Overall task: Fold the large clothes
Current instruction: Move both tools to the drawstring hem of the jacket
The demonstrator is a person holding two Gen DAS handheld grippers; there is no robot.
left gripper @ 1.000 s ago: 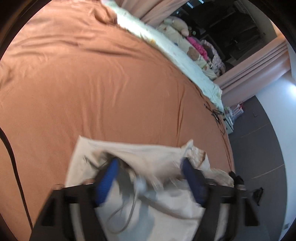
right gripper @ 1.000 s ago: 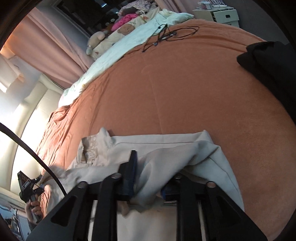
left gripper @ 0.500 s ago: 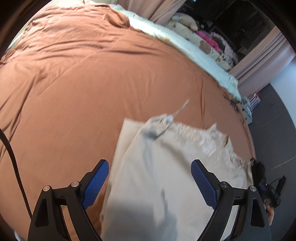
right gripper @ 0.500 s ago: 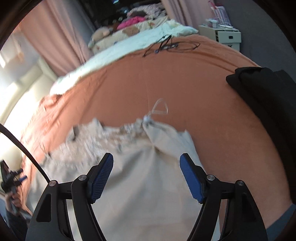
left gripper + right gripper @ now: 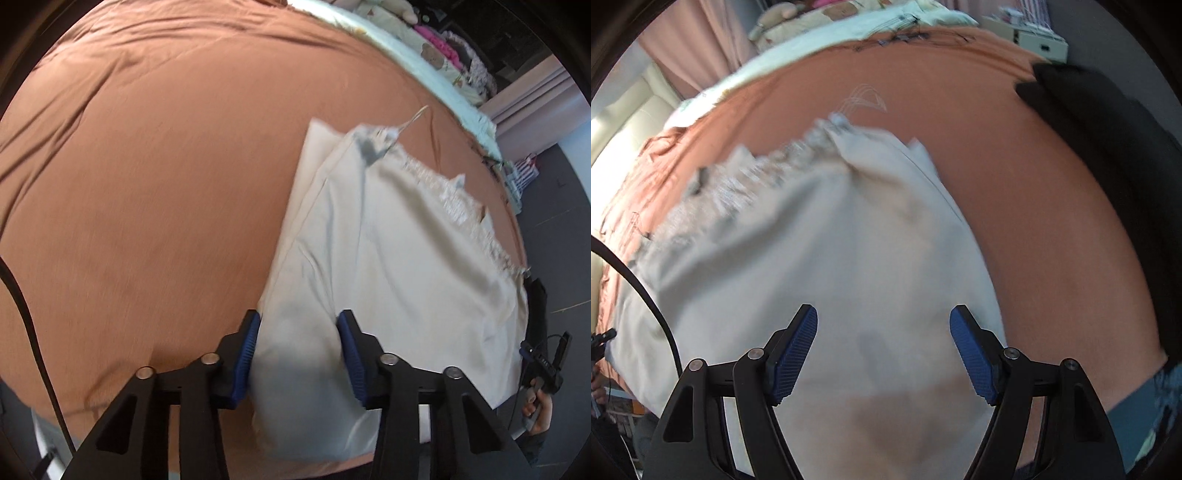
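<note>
Cream garment [image 5: 399, 236] (seemingly folded) on orange bedspread [image 5: 147, 177].

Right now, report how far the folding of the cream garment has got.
Done: the cream garment lies doubled on the orange bedspread, a lower layer peeking out along its far corner. In hand: the left gripper is closing over a near fold of cloth; the right gripper stands open above the fabric. Left: at least one more fold, then smoothing.
</note>
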